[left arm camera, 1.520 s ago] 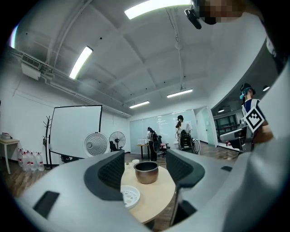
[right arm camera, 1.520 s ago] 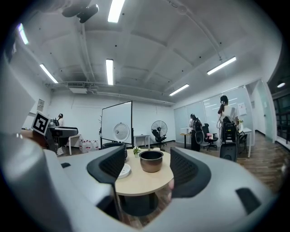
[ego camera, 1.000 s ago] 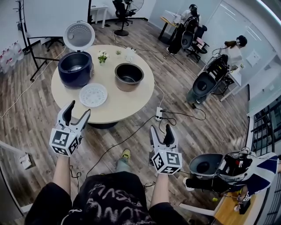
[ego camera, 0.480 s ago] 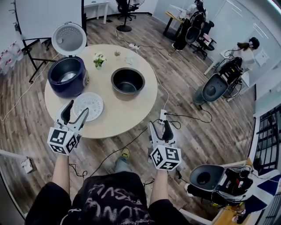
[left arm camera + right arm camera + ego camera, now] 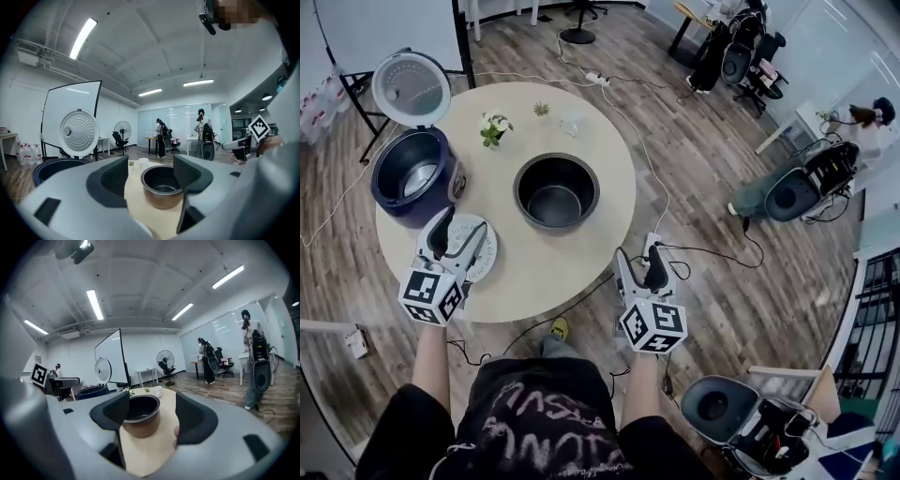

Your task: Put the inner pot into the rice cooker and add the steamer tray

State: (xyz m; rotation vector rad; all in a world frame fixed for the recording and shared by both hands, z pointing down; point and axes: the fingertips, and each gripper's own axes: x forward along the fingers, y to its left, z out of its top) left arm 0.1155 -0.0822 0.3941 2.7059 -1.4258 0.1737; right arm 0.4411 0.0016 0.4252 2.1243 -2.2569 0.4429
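The inner pot (image 5: 556, 191) stood upright and empty near the middle of the round wooden table (image 5: 546, 272), well apart from both grippers and not yet in the rice cooker (image 5: 414, 177). The dark blue cooker sat at the table's left edge with its lid (image 5: 411, 88) swung up and its cavity open. Just beside it, toward the person, the white perforated steamer tray (image 5: 487, 255) lay flat on the tabletop. The left gripper (image 5: 459, 225) hovered over the near part of that tray; whether it touched the tray could not be told from the head view. Its jaws stood apart with nothing between them, and its own view looked through the gap at the inner pot (image 5: 161, 185) on the table. The right gripper (image 5: 637, 255) hung past the table's near right edge, above the floor, its jaws likewise spread and empty, with the pot (image 5: 139, 416) framed between them farther off. A small potted plant (image 5: 494, 127) stood on the far side of the table behind the pot. A cable (image 5: 649, 187) trailed across the wooden floor to the right.
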